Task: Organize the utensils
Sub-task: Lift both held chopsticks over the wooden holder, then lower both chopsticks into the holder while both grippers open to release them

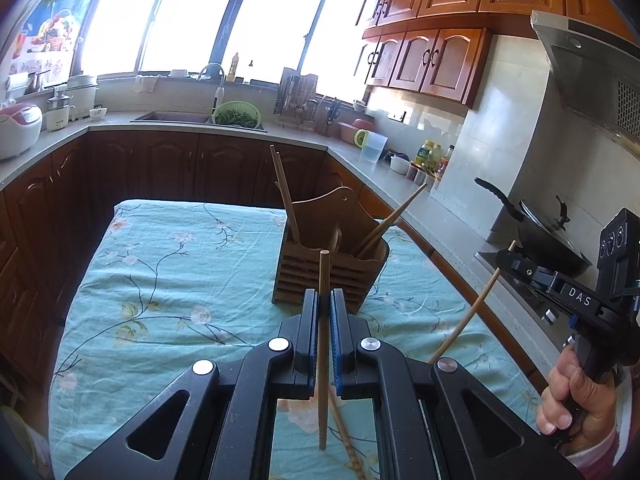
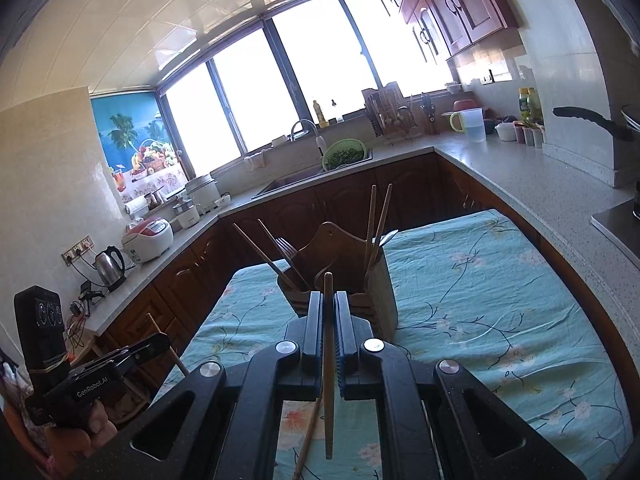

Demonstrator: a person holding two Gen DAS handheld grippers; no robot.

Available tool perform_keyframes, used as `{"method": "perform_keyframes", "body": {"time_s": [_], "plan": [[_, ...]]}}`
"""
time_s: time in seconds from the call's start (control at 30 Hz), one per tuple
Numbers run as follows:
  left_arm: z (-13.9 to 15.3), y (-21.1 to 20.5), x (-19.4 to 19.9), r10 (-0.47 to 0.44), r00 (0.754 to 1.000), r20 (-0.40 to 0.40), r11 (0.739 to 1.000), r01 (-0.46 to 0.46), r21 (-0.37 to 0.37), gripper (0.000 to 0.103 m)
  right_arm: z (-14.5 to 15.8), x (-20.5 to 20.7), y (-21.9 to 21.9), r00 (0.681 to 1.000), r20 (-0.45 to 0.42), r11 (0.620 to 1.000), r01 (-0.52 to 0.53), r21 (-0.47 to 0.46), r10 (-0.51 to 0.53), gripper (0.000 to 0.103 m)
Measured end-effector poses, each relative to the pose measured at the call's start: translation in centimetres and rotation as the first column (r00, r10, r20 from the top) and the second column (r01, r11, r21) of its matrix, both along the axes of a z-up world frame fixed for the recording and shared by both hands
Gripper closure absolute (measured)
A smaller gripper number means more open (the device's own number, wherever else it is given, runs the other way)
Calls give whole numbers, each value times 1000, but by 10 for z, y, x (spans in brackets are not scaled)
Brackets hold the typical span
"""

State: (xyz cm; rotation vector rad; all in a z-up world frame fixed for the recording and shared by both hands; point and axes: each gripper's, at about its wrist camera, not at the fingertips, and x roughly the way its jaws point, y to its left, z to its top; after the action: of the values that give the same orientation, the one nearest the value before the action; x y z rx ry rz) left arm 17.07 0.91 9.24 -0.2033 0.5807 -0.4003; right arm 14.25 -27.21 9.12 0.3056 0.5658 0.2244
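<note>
You face strong daylight from the wide curved bay window (image 1: 208, 20) at twelve o'clock; its panes blow out to pure white. Glare washes the pale speckled stone counter (image 2: 532, 184) at two o'clock. Fisheye bending curves every edge, corners vignette black, and focus stays fairly sharp throughout.

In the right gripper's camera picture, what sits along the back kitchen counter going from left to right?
Steel kettle → rice cooker → tap → green colander → dish rack → clear jug → black pan handle.
</note>
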Motion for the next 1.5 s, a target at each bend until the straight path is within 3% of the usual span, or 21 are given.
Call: {"method": "perform_keyframes", "body": {"time_s": [0.3, 0.5, 0.73, 0.87, 1.07, 1.33, 1.5], "plan": [[8, 2, 12, 13, 999, 37, 1000, -13, -13, 99, 7, 9, -3, 1000, 26, 1000, 18, -3, -17, 98], [27, -3, 33, 25, 994, 107, 1000, -23, -20, 99, 24, 31, -8, 995, 83, 999, 53, -1, -52, 98], [62, -14, 70, 58, 969, 242, 998, -48, -50, 99, 60, 68, -6, 976, 200, 995, 99, -27, -91, 98], [65, -20, 98, 108, 949, 296, 993, -91, -71, 99, 72, 90, -6, 961, 251, 991, 128, -27, -118, 98], [33, -41, 137, 162, 932, 326, 987, -146, -73, 99, 62, 114, -2, 948, 281, 985, 168, -41, -150, 98], [-27, -66, 163, 196, 948, 249, 981, -185, -63, 99, 18, 121, 3, 958, 246, 982, 172, -74, -149, 98], [-41, -74, 173, 171, 963, 210, 985, -168, -36, 99, -5, 128, 0, 977, 169, 987, 145, -69, -132, 98]]}}
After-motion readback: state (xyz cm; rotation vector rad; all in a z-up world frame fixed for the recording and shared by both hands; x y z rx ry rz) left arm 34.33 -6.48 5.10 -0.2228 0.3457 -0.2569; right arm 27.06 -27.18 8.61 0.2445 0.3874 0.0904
